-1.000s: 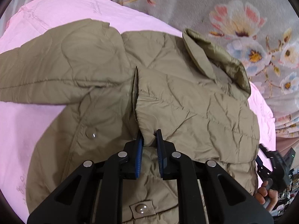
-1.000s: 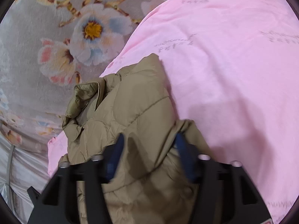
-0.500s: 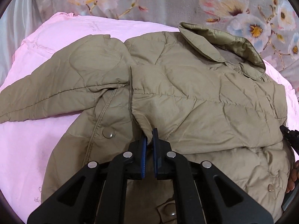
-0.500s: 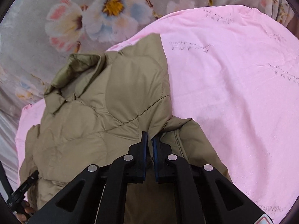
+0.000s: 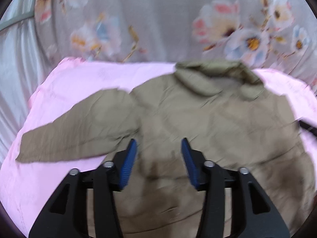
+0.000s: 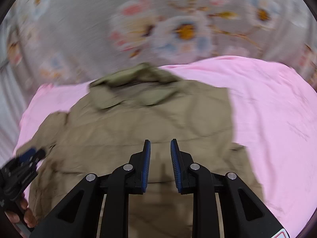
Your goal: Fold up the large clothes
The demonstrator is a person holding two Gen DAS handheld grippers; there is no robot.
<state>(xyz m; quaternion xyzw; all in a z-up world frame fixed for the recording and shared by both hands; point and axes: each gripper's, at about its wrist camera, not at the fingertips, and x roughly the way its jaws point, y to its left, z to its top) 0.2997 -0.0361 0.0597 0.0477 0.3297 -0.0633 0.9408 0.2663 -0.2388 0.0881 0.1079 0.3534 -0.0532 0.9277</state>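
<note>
Above the jacket (image 5: 198, 123), the left gripper (image 5: 158, 162) hangs with its blue-padded fingers (image 5: 128, 162) spread wide apart and nothing between them; whether the fingertips brush the cloth below cannot be told through the blur. The right gripper (image 6: 160, 162) is likewise empty, its jaws parted by a narrower gap, over the lower middle of the jacket. In the right wrist view the left gripper shows again at the jacket's left edge, held by a hand (image 6: 21, 214).

The jacket is an olive, quilted piece lying spread on a pink sheet (image 5: 65, 91). Its collar (image 5: 216, 75) sits at the far end, rumpled and partly turned up, next to a grey flowered cloth (image 5: 158, 19) that rises behind the sheet. One sleeve (image 5: 79, 130) stretches out flat from the jacket's left shoulder across the sheet. On the jacket's right side the cloth appears turned in over the body, leaving a fairly straight right edge; a small flap sticks out lower on that edge. Both views are smeared, so seams and snaps are not readable.

Right of the jacket, a wide stretch of pink sheet lies bare. Left of it, bare sheet shows beyond and below the sleeve.
</note>
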